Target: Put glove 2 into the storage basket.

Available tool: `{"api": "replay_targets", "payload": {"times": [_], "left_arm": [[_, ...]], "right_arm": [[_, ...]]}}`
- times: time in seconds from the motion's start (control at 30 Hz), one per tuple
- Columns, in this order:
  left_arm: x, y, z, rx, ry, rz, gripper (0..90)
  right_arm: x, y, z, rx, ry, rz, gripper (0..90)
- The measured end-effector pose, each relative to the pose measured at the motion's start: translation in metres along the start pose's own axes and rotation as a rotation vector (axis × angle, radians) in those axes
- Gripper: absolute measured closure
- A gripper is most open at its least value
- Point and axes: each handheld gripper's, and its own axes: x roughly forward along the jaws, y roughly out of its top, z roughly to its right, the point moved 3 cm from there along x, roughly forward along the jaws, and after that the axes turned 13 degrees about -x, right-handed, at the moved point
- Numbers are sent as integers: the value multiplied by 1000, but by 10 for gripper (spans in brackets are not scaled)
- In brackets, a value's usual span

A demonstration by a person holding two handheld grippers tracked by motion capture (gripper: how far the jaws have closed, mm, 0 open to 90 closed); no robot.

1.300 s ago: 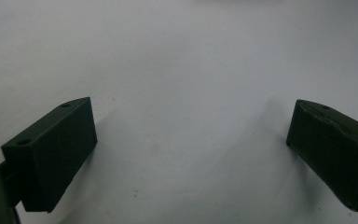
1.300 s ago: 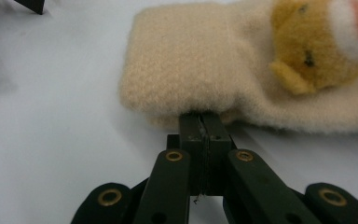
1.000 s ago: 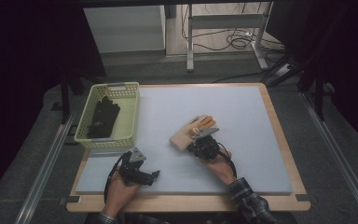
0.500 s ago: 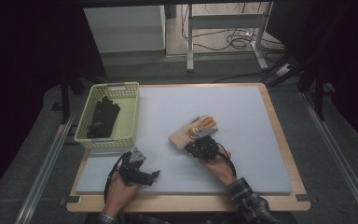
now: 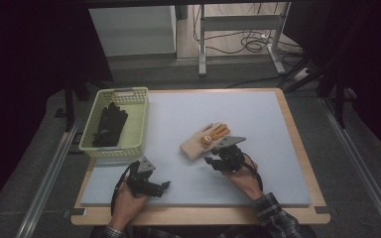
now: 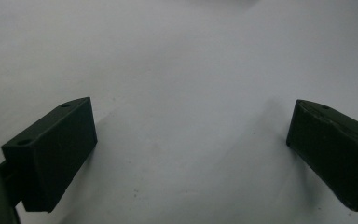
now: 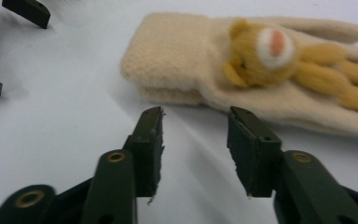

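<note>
A cream knitted glove (image 5: 199, 143) with an orange bear face on it lies flat on the pale mat (image 5: 258, 119), near the middle. In the right gripper view the glove (image 7: 182, 56) lies just beyond the jaw tips. My right gripper (image 5: 210, 160) sits just off the glove's near right edge. Its jaws have just been opening, and they stand apart in the right gripper view (image 7: 196, 119) with nothing between them. My left gripper (image 5: 164, 187) rests low over the mat at the front left, open (image 6: 191, 123) over bare mat.
A pale green basket (image 5: 140, 121) stands at the mat's left edge with a black glove (image 5: 109, 124) inside. The table's wooden rim (image 5: 297, 144) frames the mat. Dark floor, table legs and cables lie beyond the far edge.
My right gripper's jaws have parted, and it has drawn back a little from the cream glove, which stays flat on the mat. The left gripper has not moved.
</note>
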Motion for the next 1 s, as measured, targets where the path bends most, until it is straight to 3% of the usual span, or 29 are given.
{"api": "replay_targets", "payload": {"times": [0.47,1.0], "left_arm": [[0,0,0,-1,1,1,20],[0,0,0,5,6,-9,19]], "right_arm": [[-32,-26,15,35,-72,-2,283],[-62,-62,27,77,-129,-26,169]]}}
